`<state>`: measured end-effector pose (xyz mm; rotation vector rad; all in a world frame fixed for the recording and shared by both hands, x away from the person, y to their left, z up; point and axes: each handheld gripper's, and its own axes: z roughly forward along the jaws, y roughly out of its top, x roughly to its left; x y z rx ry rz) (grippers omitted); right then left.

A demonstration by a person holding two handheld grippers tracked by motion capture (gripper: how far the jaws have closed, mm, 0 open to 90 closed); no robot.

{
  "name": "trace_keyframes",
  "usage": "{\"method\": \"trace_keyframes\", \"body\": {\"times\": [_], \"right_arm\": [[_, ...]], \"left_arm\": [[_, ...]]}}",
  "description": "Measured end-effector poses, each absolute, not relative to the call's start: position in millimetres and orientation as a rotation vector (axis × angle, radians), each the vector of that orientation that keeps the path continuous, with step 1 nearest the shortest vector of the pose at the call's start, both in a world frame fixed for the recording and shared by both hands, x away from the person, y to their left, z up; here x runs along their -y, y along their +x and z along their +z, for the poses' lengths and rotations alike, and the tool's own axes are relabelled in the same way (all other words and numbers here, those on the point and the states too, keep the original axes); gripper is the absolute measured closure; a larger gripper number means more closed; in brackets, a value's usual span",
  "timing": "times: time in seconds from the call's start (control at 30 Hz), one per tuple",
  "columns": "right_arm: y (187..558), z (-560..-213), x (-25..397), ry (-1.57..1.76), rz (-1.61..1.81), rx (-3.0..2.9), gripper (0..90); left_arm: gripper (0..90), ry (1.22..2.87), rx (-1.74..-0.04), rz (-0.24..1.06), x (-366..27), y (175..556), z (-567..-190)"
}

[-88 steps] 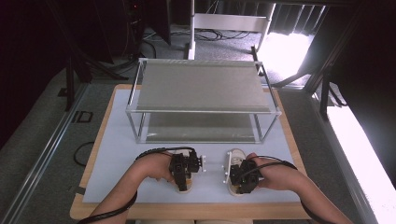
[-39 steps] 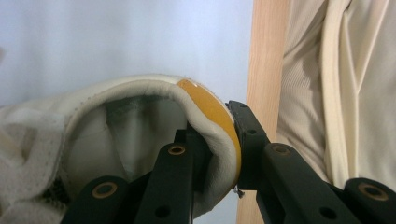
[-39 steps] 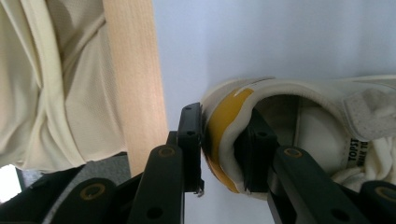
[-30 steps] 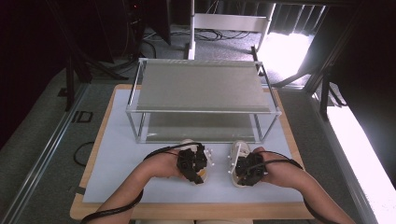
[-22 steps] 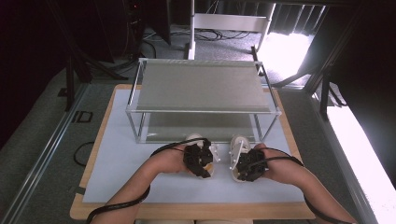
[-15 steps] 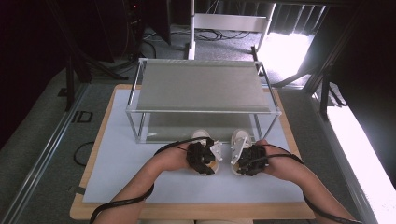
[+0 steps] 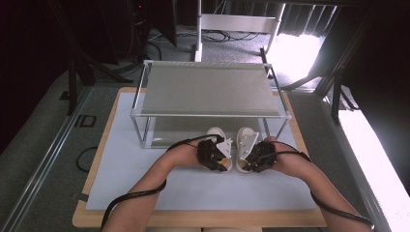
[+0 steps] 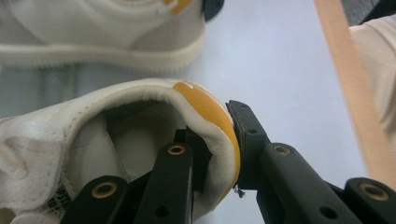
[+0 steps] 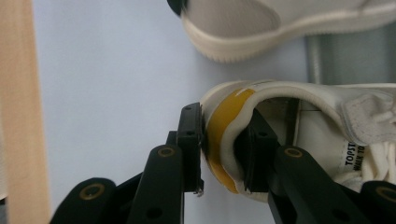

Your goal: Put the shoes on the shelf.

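Note:
Two white sneakers with yellow heel tabs lie side by side at the front of a metal shelf rack (image 7: 208, 89), toes under its lower level. My left gripper (image 7: 212, 155) is shut on the heel collar of the left sneaker (image 7: 218, 137); in the left gripper view its jaws pinch the yellow heel tab (image 8: 212, 114) of that left sneaker (image 8: 93, 140). My right gripper (image 7: 256, 157) is shut on the heel of the right sneaker (image 7: 244, 140); the right gripper view shows the jaws clamping that right sneaker (image 9: 299, 121) at its yellow tab (image 9: 222, 130).
A pale blue mat (image 7: 145, 179) covers a wooden table (image 7: 92, 215). The rack's frame legs (image 7: 135, 133) stand to the left and right of the shoes. Cables trail from both grippers along the person's forearms. Dark stands and cables lie beyond the table.
Both grippers have carried the sneakers forward from the table's near middle to the rack's front, and closer together, with the toes now under the shelf.

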<state>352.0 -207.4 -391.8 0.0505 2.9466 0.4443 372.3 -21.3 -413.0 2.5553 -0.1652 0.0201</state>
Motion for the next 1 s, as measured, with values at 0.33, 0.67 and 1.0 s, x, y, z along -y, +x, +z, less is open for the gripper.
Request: {"method": "trace_keyframes", "body": {"times": [0.33,0.67,1.0], "right_arm": [[375,-402,209,0.033,0.452,-2.897,72.3],[390,-409,218,0.051,0.465,-2.896,70.5],[385,-403,227,0.199,0.567,-2.791,55.4]], "left_arm": [[79.0,2.567,0.287,0.047,36,399,-424],[77.4,2.565,0.332,0.021,46,420,-425],[57.9,2.454,0.042,0.139,42,416,-415]]}}
